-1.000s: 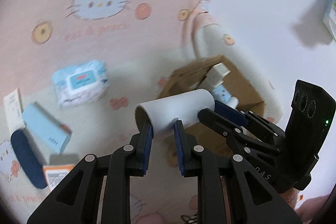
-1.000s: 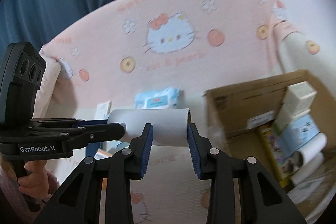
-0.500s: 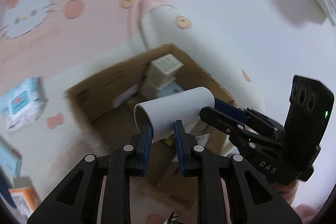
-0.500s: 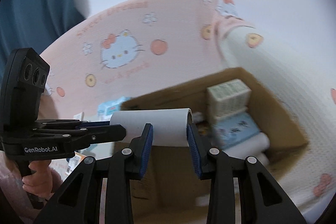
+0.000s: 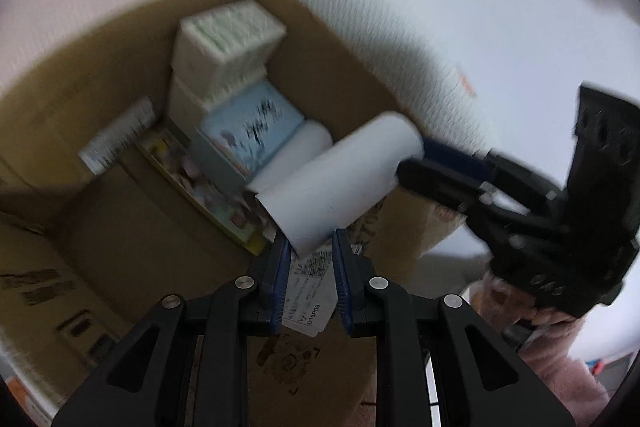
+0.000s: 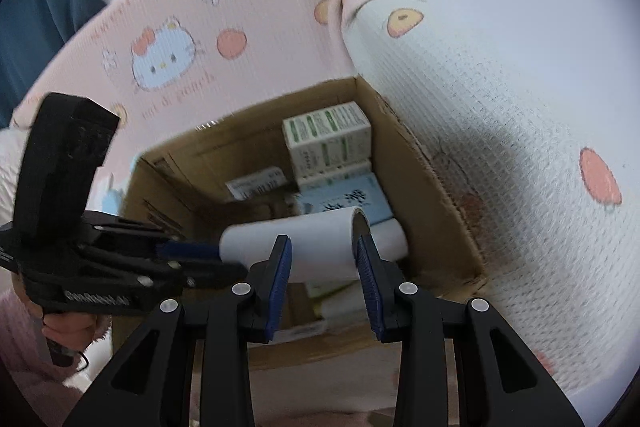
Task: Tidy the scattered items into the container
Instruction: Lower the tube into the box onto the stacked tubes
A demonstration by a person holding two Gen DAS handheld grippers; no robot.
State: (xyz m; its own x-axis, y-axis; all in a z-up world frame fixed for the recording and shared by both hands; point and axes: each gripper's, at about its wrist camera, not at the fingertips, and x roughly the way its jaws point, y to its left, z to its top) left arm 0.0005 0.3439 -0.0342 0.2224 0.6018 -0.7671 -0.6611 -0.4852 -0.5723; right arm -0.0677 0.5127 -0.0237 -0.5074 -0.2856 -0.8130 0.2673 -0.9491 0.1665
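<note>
Pinching one end of the white roll (image 5: 340, 183), the left gripper (image 5: 308, 259) has its jaws narrowed on it; the right gripper (image 6: 324, 267) clamps the other end, above the cardboard box (image 6: 432, 187) at frame centre, stacked cartons (image 6: 328, 139) beyond.

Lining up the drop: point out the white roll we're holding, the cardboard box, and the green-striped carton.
white roll (image 5: 340, 183), left wrist view, curved side.
cardboard box (image 6: 432, 179), right wrist view, right wall.
green-striped carton (image 6: 326, 137), right wrist view, front face.
</note>
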